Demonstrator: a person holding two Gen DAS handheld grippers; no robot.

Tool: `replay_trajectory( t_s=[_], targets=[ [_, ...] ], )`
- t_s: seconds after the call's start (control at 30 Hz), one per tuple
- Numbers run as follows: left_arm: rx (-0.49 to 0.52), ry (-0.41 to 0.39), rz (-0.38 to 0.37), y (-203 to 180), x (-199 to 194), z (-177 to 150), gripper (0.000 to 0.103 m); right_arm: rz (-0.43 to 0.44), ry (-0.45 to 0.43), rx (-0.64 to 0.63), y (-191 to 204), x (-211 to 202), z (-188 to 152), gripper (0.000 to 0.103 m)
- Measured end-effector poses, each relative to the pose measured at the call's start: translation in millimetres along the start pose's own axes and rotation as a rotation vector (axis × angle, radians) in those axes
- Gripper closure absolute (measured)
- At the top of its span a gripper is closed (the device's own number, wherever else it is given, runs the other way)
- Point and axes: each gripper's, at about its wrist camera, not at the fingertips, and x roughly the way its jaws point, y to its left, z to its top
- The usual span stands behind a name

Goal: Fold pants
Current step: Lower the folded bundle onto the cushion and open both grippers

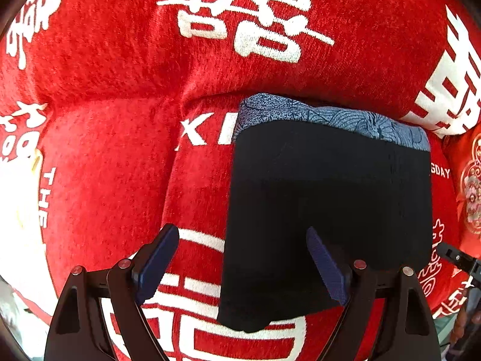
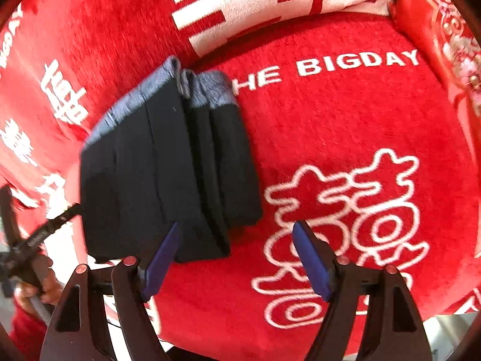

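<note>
- Jaws on our left gripper (image 1: 242, 263) are spread wide with nothing pinched; its right blue pad sits over the near part of the folded dark navy pants (image 1: 327, 210), its left pad over bare red fabric.
- Jaws on our right gripper (image 2: 236, 258) are apart too and empty. That view is a bit blurred, but we can see the left pad just at the near edge of the pants (image 2: 168, 174) and the right pad over a white outlined character.
- We've got the pants folded into a compact rectangle, several layers stacked at one side, with the blue-grey patterned waistband (image 1: 330, 117) along the far edge.
- They lie flat on a fuzzy red cover with white characters and lettering (image 2: 330, 126), next to the words "THE BIGDAY".
- Behind them rises a red-and-white cushion (image 2: 270, 3).
- Low in the left corner of the right view we see a hand (image 2: 45, 288) holding the other gripper's handle.
</note>
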Motion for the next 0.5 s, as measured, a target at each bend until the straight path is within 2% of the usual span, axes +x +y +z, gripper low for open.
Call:
replay_trajectory(
  t_s=[0.1,0.4,0.5],
  targets=[
    [-0.006,0.026,-0.031,2.2,8.0,6.2,0.016,0.049,-0.007,0.010,0.1,2.2,8.0,0.023],
    [0.004,0.053,-0.093,8.0,20.9,18.7,0.016,0.102,0.044,0.017,0.2,24.1,27.3,0.022],
    [0.004,0.059,-0.154,14.6,26.6,27.2,0.016,0.165,0.055,0.027,-7.8,32.7,35.6,0.022]
  ],
)
